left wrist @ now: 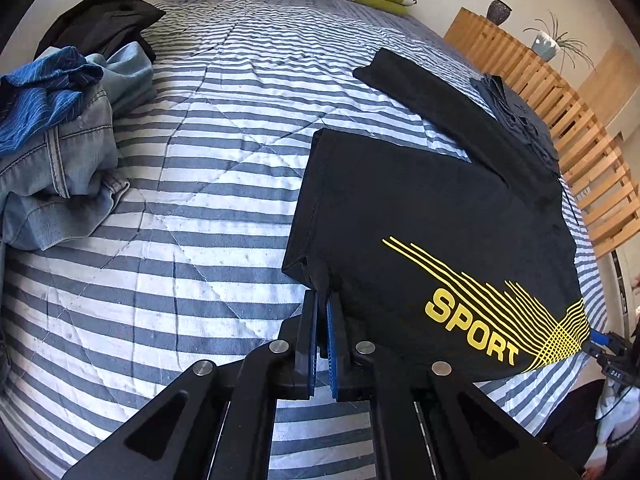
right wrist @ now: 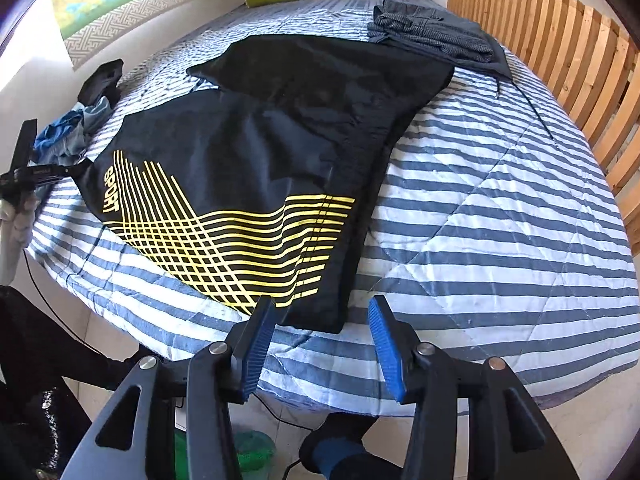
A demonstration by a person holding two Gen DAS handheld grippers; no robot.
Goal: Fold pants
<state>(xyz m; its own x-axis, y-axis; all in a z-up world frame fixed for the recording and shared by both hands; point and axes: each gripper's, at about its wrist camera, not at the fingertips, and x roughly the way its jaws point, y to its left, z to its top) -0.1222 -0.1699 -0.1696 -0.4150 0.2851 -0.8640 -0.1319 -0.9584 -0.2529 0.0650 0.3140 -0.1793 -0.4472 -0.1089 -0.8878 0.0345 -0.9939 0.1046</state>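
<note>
Two soft, limp layers of black pants (left wrist: 420,208) sag easily: my left gripper (left wrist: 323,304) pinches their near-left corner tight, my right gripper (right wrist: 322,320) gapes empty just short of the near-right hem.

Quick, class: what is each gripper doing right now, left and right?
Left gripper: closed on a corner of the black SPORT pants.
Right gripper: open, holding nothing; the pants' edge lies just ahead of its fingers.

One black pants (right wrist: 280,128), one folded grey garment (right wrist: 436,36), two grippers (left (left wrist: 323,300), right (right wrist: 320,308))
</note>
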